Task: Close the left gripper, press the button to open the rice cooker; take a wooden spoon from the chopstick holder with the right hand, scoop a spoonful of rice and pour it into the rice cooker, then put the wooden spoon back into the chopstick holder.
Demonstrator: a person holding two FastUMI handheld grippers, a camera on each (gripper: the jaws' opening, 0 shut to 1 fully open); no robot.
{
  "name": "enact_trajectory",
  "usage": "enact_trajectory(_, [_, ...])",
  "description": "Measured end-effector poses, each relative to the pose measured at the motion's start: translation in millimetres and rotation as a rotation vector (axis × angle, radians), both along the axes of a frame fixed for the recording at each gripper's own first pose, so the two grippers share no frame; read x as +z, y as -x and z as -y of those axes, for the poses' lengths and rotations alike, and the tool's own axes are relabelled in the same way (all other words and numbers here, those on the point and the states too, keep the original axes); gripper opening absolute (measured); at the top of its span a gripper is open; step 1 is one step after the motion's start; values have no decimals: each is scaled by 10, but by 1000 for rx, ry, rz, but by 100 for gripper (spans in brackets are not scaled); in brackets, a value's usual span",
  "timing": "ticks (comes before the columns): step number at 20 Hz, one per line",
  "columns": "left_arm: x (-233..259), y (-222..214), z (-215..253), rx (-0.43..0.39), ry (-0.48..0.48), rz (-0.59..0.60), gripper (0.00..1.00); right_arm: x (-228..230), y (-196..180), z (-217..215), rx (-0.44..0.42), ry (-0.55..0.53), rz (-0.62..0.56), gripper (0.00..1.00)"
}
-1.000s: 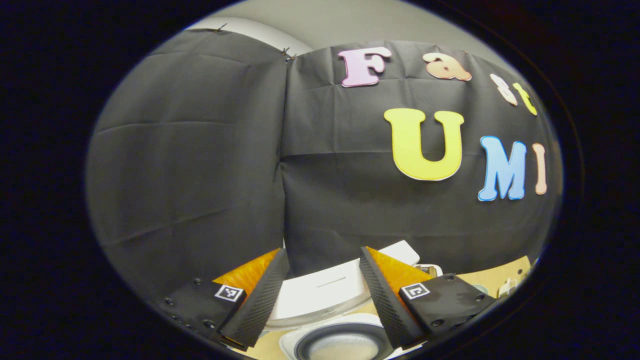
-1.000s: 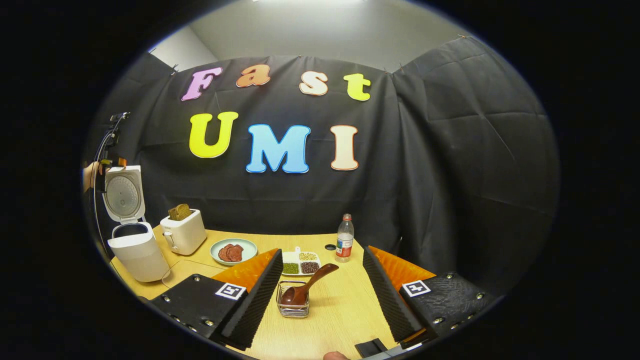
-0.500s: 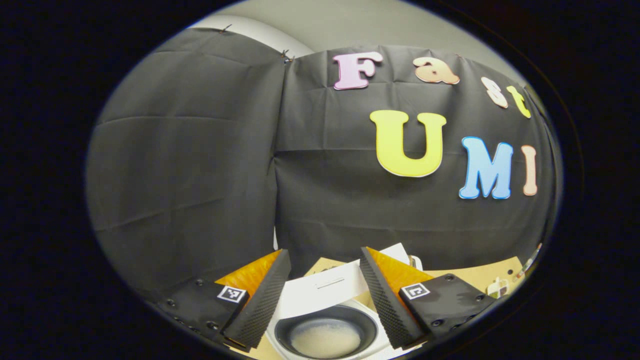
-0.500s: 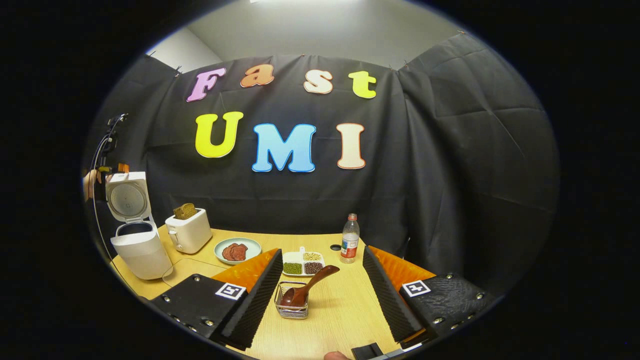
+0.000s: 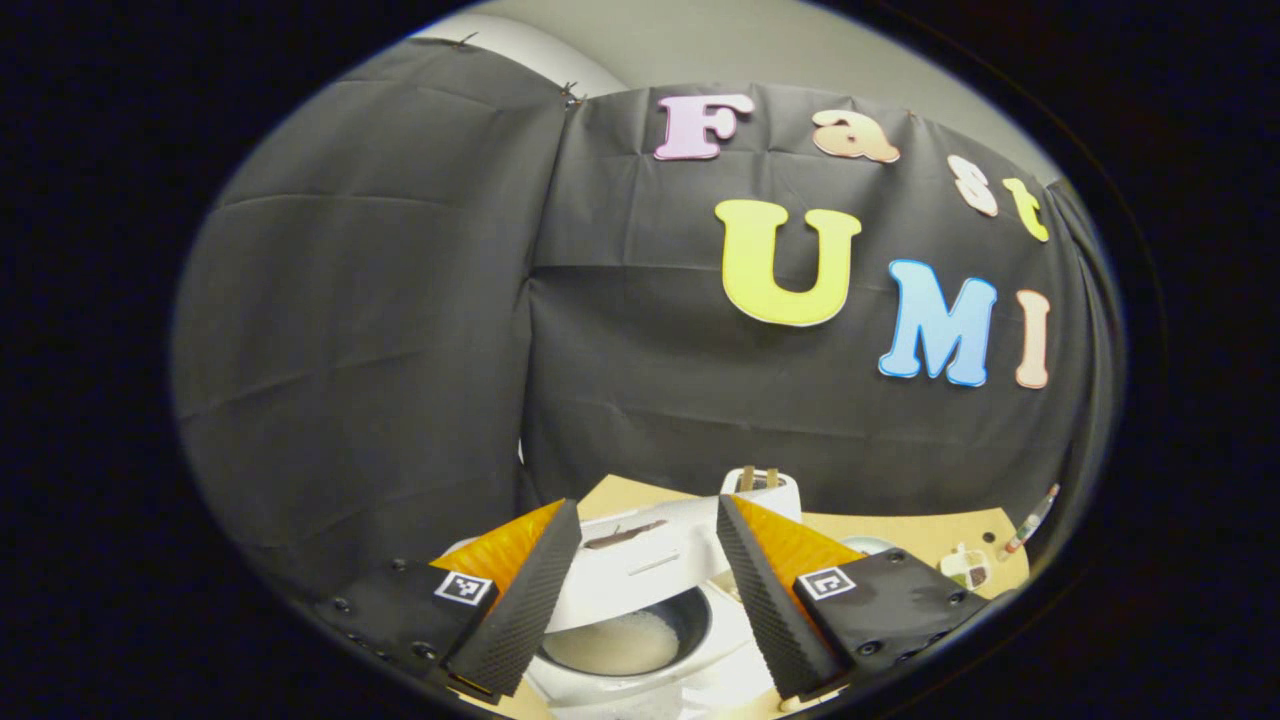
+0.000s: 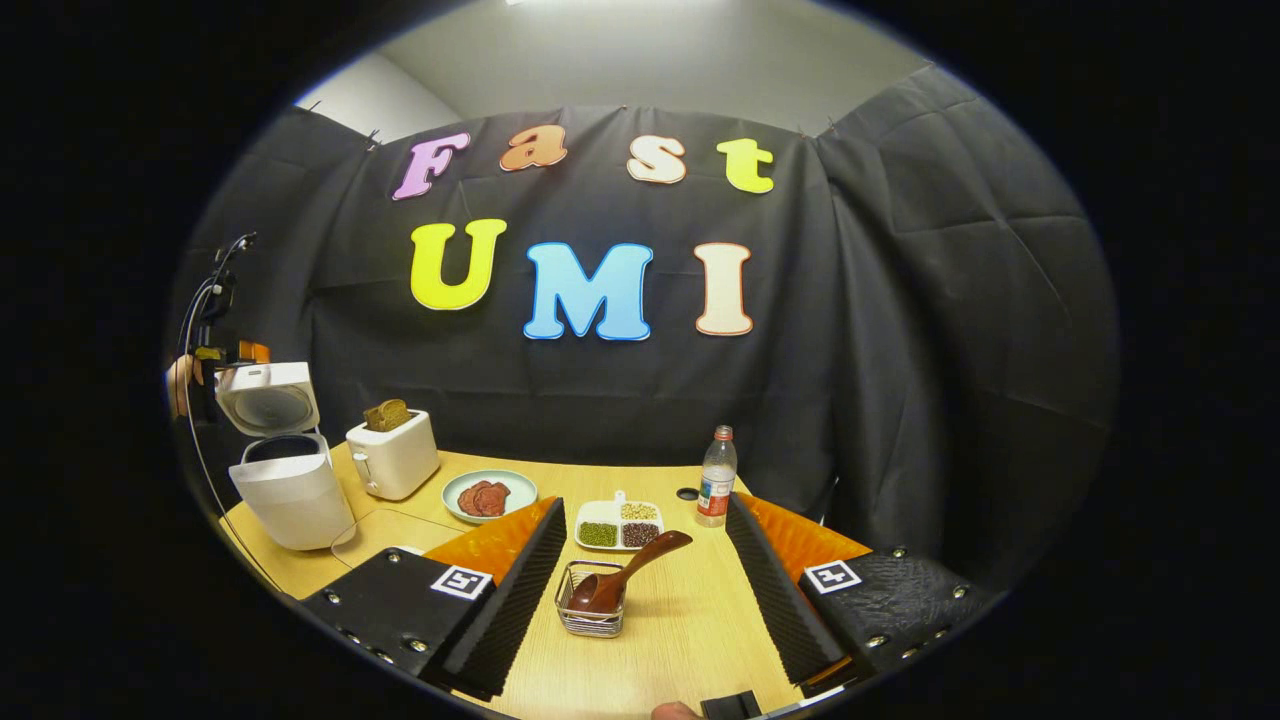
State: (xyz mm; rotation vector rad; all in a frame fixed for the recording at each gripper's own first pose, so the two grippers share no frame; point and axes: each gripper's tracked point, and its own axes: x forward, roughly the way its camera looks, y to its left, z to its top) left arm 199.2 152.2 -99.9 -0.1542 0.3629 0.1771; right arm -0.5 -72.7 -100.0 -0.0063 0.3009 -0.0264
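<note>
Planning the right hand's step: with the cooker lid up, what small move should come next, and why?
Probably ease the open right gripper forward onto the brown wooden spoon. Its handle juts from the wire chopstick holder between the fingers, ungrasped, and the white rice cooker stands open.

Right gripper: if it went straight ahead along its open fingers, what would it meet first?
Most likely the wooden spoon standing in the wire chopstick holder, which sit centred between the right gripper fingers on the table. Depth is hard to judge; nothing else seems to lie nearer.
</note>
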Motion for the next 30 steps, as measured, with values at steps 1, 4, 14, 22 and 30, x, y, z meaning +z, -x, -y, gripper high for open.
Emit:
enact_trajectory(1, [-34, 37, 33, -2, -1, -3, 99, 3, 5, -3, 5, -1, -1, 98])
enact_trajectory(4, [-163, 144, 123, -3, 6, -18, 92, -44, 30, 0, 14, -12, -11, 98])
enact_trajectory(14, [-577, 396, 387, -21, 24, -86, 97, -142, -5, -50, 43, -27, -26, 98])
enact_trajectory(22, [-1027, 578, 507, -36, 64, -177, 96, -185, -6, -127, 60, -22, -36, 98])
enact_trajectory(30, [-1242, 579, 544, -57, 28, -229, 96, -198, 15, -125, 59, -15, -39, 98])
